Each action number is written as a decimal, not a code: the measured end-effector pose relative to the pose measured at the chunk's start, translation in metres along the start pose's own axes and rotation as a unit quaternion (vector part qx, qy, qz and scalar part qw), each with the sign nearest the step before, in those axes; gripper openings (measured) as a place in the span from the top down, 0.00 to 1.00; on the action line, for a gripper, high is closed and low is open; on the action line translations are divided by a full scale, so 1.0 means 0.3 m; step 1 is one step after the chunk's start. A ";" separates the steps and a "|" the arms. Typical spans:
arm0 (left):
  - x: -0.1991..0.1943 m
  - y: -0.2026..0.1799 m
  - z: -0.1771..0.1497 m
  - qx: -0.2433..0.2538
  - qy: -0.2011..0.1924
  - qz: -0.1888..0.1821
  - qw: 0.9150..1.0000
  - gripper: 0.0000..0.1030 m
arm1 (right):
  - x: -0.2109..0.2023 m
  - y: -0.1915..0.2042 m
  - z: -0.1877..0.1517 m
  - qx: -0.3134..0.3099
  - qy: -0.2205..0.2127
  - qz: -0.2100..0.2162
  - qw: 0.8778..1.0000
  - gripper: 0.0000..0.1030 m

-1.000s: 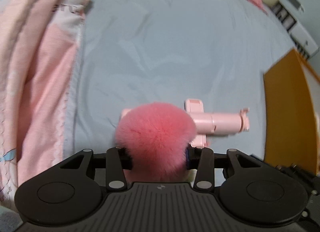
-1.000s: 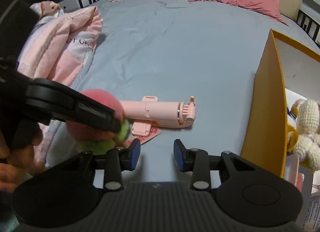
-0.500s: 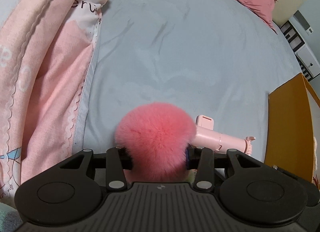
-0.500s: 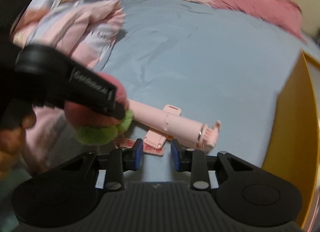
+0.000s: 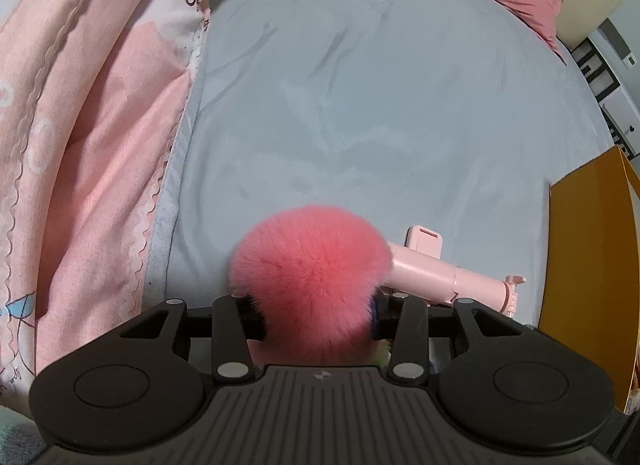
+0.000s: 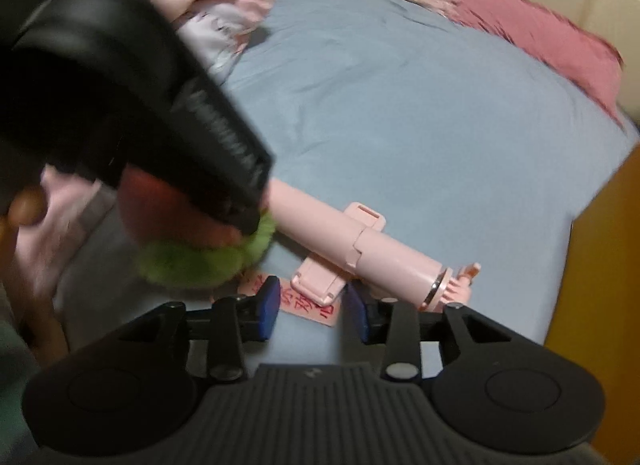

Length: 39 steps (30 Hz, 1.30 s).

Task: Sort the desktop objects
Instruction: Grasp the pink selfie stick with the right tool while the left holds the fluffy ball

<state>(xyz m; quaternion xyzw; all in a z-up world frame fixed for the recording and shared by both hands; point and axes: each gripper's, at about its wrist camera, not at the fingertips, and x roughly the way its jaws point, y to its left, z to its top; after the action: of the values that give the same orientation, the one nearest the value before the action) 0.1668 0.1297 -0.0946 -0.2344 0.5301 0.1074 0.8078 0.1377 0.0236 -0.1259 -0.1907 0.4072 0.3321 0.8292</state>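
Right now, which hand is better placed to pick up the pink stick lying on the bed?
Right. The right claw is empty, its jaws opening just in front of the pink stick. The left claw is already shut on the pompom.

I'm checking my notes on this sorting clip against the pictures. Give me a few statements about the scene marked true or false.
1. The left gripper is shut on the pink pompom. True.
2. The right gripper holds the pink selfie stick. False: nothing is gripped; its jaws are opening above the stick and a pink card.
3. The selfie stick stands inside the orange box. False: it lies flat on the blue sheet, beside the box.
4. The pompom has a green fluffy part underneath. True.
5. A pink quilt is bunched along the bed's left side. True.
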 end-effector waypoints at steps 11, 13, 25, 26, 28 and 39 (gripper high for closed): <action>-0.005 -0.006 -0.002 0.006 -0.004 -0.011 1.000 0.54 | -0.006 -0.054 0.012 0.121 0.005 0.009 0.993 0.69; -0.010 -0.011 -0.005 0.010 -0.007 -0.020 1.000 0.54 | -0.044 -0.064 0.016 0.129 0.001 0.013 0.992 0.70; -0.043 0.009 -0.001 -0.002 -0.031 -0.031 0.999 0.54 | -0.130 -0.133 0.098 0.126 -0.001 0.055 0.991 0.96; -0.040 0.007 0.000 -0.002 -0.029 -0.033 0.999 0.54 | -0.119 -0.133 0.111 0.111 0.004 0.050 0.993 0.96; -0.038 0.010 0.003 -0.008 -0.028 -0.037 0.999 0.54 | -0.082 -0.141 0.133 0.093 0.017 0.046 0.994 0.95; -0.032 -0.001 0.040 -0.012 -0.050 -0.026 0.998 0.54 | -0.065 -0.198 0.266 -0.052 0.038 0.064 0.996 0.86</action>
<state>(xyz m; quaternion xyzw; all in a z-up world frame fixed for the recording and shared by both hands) 0.1726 0.1360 -0.0820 -0.2526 0.4813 0.1044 0.8328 0.2149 0.0207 -0.0601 -0.2197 0.4319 0.3977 0.7791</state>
